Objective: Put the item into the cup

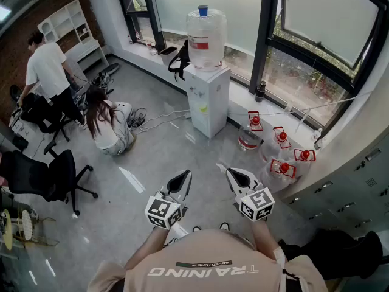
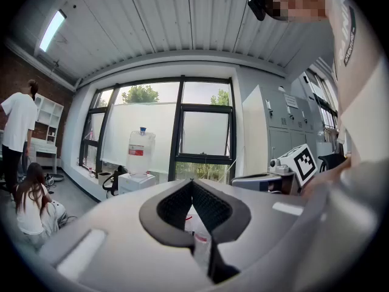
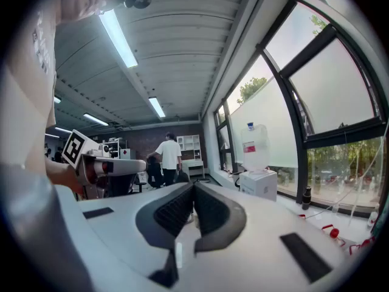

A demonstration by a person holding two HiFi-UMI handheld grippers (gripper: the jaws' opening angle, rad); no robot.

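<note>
Turn from the water dispenser [image 1: 206,102] to find cup and item, neither in view here. With left gripper [image 1: 181,181] and right gripper [image 1: 238,177] both closed, jaws together on nothing, open one before reaching.

1. The water dispenser [image 1: 205,99] is set before the window [image 1: 316,35], with a bottle [image 1: 205,29] on it.
2. Jugs [image 1: 281,163] are grouped on the floor [image 1: 158,163] to its right.
3. A seated person [image 1: 108,126] is placed to its left, a standing person [image 1: 48,72] farther left, and an office chair [image 1: 48,175] nearer.
4. The left gripper [image 1: 182,178] and right gripper [image 1: 237,176] are held side by side, nearest.
</note>
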